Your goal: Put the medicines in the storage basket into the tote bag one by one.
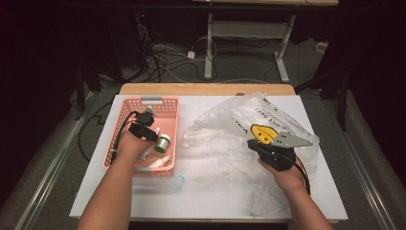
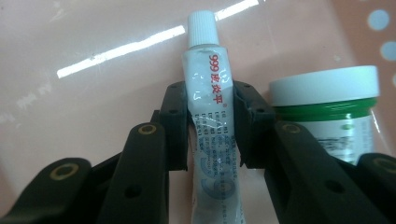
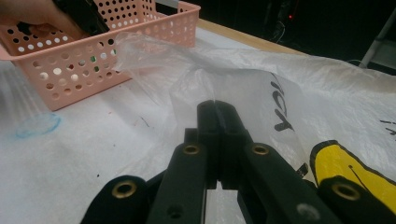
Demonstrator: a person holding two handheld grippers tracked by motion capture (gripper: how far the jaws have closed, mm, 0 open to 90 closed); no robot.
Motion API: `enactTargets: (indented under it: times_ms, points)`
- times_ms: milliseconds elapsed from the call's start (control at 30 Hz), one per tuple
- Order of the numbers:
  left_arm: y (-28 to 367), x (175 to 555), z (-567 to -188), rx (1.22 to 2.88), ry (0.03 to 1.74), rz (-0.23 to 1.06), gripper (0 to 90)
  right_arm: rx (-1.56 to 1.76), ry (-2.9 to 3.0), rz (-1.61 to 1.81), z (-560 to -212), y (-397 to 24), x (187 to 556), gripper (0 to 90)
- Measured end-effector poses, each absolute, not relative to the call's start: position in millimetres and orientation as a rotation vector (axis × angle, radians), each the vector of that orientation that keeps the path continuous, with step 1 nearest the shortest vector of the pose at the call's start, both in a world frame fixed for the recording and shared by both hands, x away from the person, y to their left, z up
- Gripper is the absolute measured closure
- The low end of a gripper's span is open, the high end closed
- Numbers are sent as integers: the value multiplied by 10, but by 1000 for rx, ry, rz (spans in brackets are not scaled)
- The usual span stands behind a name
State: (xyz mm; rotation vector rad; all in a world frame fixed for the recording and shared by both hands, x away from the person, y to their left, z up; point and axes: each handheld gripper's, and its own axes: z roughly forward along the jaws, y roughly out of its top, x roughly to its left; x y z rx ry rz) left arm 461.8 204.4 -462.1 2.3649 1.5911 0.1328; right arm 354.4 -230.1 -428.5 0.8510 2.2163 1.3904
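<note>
A white ointment tube with red "999" print and a ribbed white cap lies on the floor of the pink perforated basket. My left gripper is shut on the tube's middle, one jaw pressed against each side. In the high view the left gripper reaches down into the basket. A crumpled clear plastic bag with a yellow and black print spreads over the table's right half. My right gripper has its jaws together, pinching a fold of the bag; in the high view the right gripper sits at the bag's near edge.
A jar with a white lid and green band stands right beside the tube, also in the basket. A small white bottle lies at the basket's near end. A clear round lid with a blue rim rests on the white table cover.
</note>
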Motion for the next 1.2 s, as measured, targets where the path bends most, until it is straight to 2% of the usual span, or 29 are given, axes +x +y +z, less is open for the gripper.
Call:
enactTargets:
  times_ms: [367, 733, 1200]
  points:
    - [2022, 4572, -4577, 2352, 1549, 127, 668, 853, 2203, 1399, -4270, -2325, 3542, 900]
    - [2094, 4437, -4423, 2195, 1474, 136, 669, 849, 2197, 1399, -4260, -2324, 3550, 900]
    - [2155, 4227, -4221, 2074, 1336, 272, 672, 838, 2194, 1399, -4234, -2319, 3526, 900]
